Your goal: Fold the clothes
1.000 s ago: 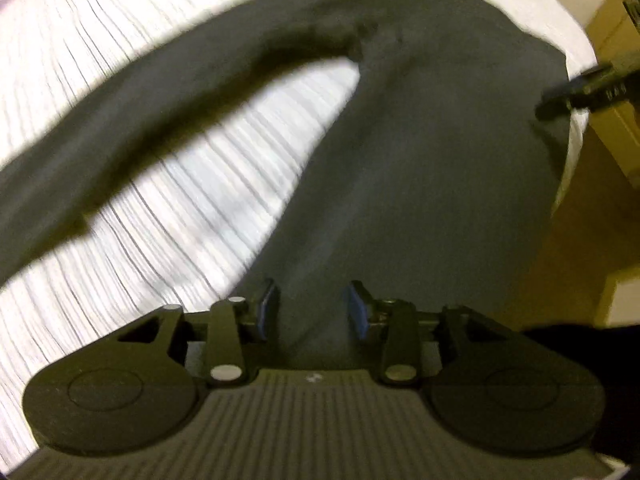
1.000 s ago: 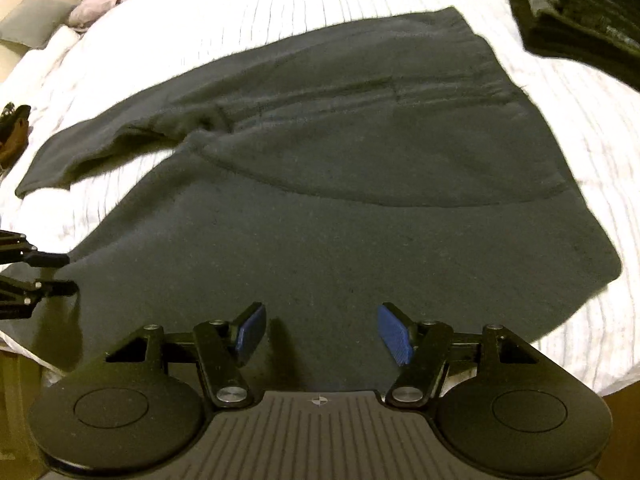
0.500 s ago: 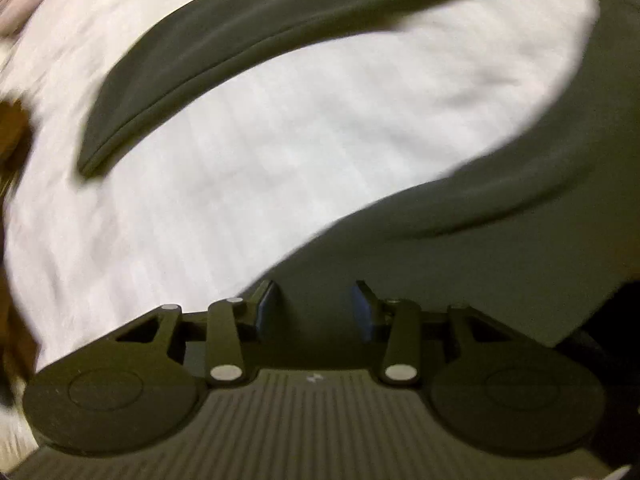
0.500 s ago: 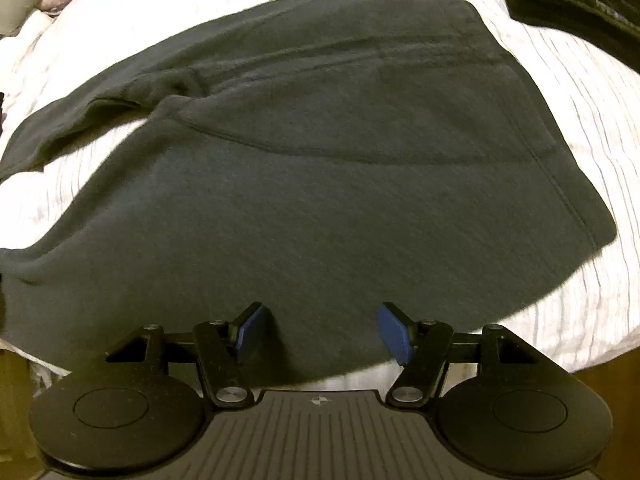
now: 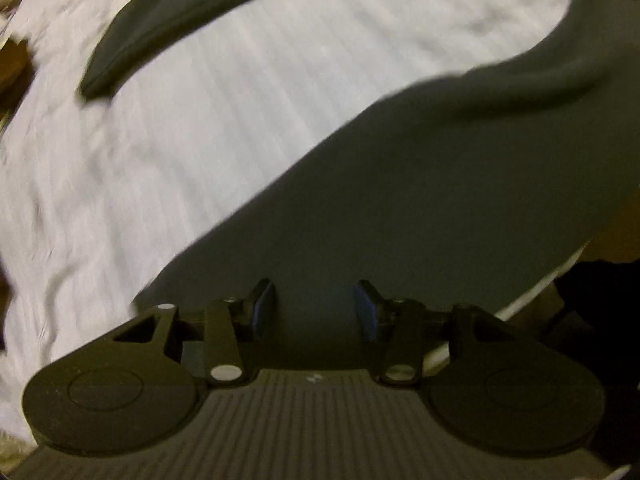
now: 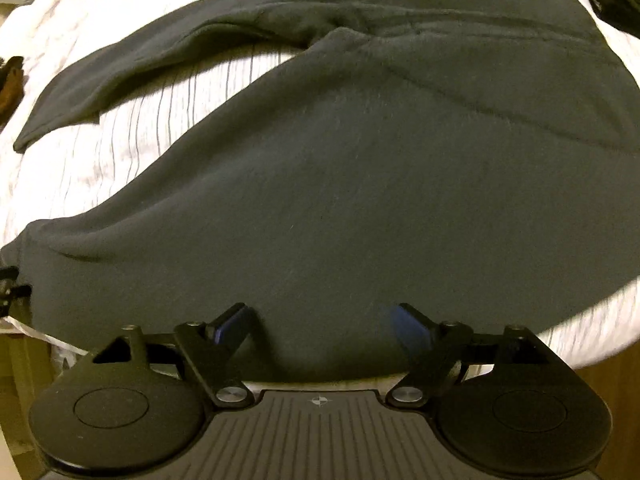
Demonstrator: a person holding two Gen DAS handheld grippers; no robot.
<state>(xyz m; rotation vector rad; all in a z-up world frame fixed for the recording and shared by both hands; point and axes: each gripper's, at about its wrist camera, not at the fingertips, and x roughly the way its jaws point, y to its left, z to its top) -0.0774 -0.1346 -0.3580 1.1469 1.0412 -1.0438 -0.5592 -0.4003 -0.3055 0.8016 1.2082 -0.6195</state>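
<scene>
My left gripper (image 5: 315, 307) hangs over the near hem of the dark sweatshirt (image 6: 360, 184), spread flat on the striped bedsheet (image 5: 168, 168) for folding, jaws opening and empty; my right gripper (image 6: 320, 326) spreads wider along that hem, gripping nothing.

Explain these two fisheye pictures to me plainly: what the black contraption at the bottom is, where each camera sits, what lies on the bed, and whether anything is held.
Each picture comes from a camera mounted on a hand-held, two-finger gripper, looking along its fingers. One shows the left gripper, the other the right gripper; the blue pieces are their pads. A dark sweatshirt lies spread on a white striped bedsheet, one sleeve stretched sideways. Both grippers' jaws are opening above the fabric near the bed's edge; neither pinches it.
</scene>
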